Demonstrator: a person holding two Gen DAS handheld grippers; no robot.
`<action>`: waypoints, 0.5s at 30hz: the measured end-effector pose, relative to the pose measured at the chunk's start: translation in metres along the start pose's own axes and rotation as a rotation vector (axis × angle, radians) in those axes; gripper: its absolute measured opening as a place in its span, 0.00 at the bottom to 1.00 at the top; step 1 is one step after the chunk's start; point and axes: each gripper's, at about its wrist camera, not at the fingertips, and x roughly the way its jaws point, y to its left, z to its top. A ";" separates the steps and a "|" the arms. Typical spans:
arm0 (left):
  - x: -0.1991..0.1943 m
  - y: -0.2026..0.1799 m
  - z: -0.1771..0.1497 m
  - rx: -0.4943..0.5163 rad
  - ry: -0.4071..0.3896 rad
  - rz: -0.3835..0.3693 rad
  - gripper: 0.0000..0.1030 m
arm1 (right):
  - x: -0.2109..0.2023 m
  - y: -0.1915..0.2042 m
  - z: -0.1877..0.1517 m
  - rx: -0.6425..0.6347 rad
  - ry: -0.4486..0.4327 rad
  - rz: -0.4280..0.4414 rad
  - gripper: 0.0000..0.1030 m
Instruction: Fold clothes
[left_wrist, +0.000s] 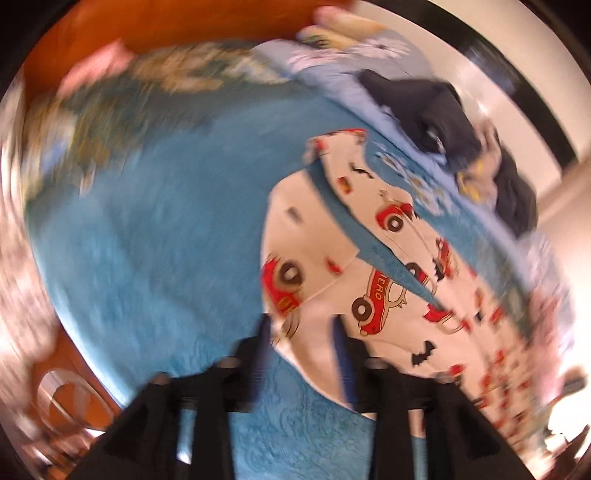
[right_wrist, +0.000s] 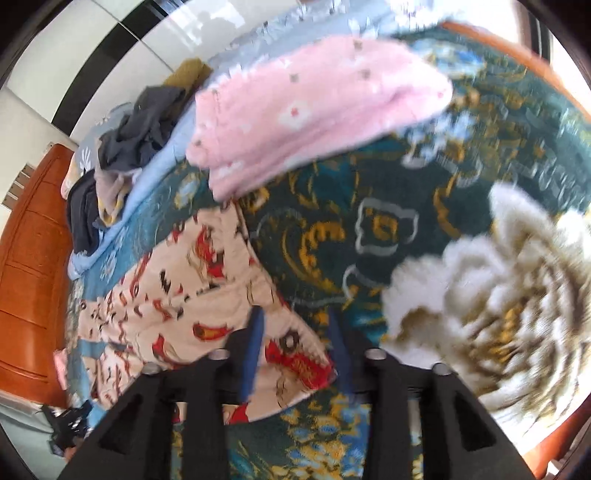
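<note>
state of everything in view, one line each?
left gripper: open, over the garment's edge
right gripper: open, garment edge between fingers, not pinched
car-print garment: lying rumpled on the bed
pink cloth: folded
dark clothes: heaped, unfolded

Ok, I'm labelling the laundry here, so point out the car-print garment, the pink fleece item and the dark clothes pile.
car-print garment (left_wrist: 373, 295), left wrist view, on a red car print.
pink fleece item (right_wrist: 314, 110), right wrist view, its middle.
dark clothes pile (right_wrist: 144, 122), right wrist view, grey top garment.

White garment (left_wrist: 369, 266) with red cars, plain blue blanket (left_wrist: 166, 240), pink floral-dotted cloth (right_wrist: 314, 107)
</note>
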 end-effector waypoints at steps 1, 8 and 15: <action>0.005 -0.011 0.004 0.053 -0.001 0.024 0.46 | 0.000 0.005 0.003 -0.014 -0.010 -0.002 0.38; 0.061 -0.048 0.028 0.209 0.076 0.125 0.49 | 0.036 0.049 -0.001 -0.098 0.074 0.060 0.38; 0.083 -0.049 0.024 0.254 0.082 0.152 0.47 | 0.054 0.067 -0.004 -0.131 0.112 0.076 0.38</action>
